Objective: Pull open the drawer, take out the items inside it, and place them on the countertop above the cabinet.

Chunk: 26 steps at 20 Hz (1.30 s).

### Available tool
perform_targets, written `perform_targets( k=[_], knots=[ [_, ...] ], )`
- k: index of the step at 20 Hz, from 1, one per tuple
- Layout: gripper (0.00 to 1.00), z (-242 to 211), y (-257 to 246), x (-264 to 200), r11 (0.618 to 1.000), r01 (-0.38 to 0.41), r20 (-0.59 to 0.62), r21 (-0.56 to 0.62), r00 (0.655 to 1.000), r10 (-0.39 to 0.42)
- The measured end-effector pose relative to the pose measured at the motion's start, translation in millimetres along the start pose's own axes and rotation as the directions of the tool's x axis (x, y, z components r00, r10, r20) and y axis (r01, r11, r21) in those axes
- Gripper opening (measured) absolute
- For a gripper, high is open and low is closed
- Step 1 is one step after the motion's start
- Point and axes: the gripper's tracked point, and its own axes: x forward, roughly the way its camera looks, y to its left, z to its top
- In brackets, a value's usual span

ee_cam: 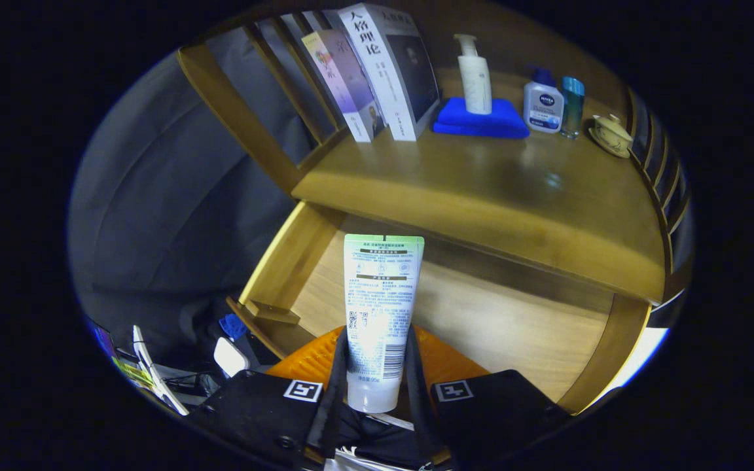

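1. The gripper [375, 366] is clamped on a white tube [380, 314], one finger pressing each side near its cap end.
2. The tube's long axis runs along the fingers; the cap points back toward the gripper, the flat crimped end points away, toward the countertop's [482, 190] front edge.
3. The tube is held above the open drawer [482, 320], clear of its wooden floor.
4. Drawer walls rise left and right; the countertop's lip overhangs the far end.
5. The near and middle countertop is bare. Along the far side stand books [377, 72], a pump bottle [475, 75] on a blue cloth [482, 121], two small bottles [554, 104] and a lidded cup [610, 134].
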Motion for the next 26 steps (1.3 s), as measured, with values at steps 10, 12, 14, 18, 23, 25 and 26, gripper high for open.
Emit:
perform_targets(
  k=[10, 12, 14, 18, 23, 25, 26],
  knots=[
    [0.48, 102.4, -69.9, -20.2, 0.983, 0.118, 0.158, 0.143, 0.977, -0.141],
    [0.48, 118.2, -86.8, -18.4, 0.972, 0.14, 0.169, 0.188, 0.97, -0.172],
    [0.48, 125.6, -98.1, -8.9, 0.957, 0.134, 0.156, 0.256, 0.972, -0.177],
    [0.48, 131.3, -124.8, 14.2, 0.933, 0.172, 0.115, 0.317, 0.969, -0.217],
    [0.48, 136.6, -144.0, 37.2, 0.898, 0.184, 0.08, 0.4, 0.969, -0.234],
    [0.48, 136.9, -149.1, 42.6, 0.887, 0.187, 0.069, 0.422, 0.969, -0.237],
    [0.48, 136.0, -151.2, 45.0, 0.884, 0.189, 0.06, 0.428, 0.97, -0.237]
  ],
)
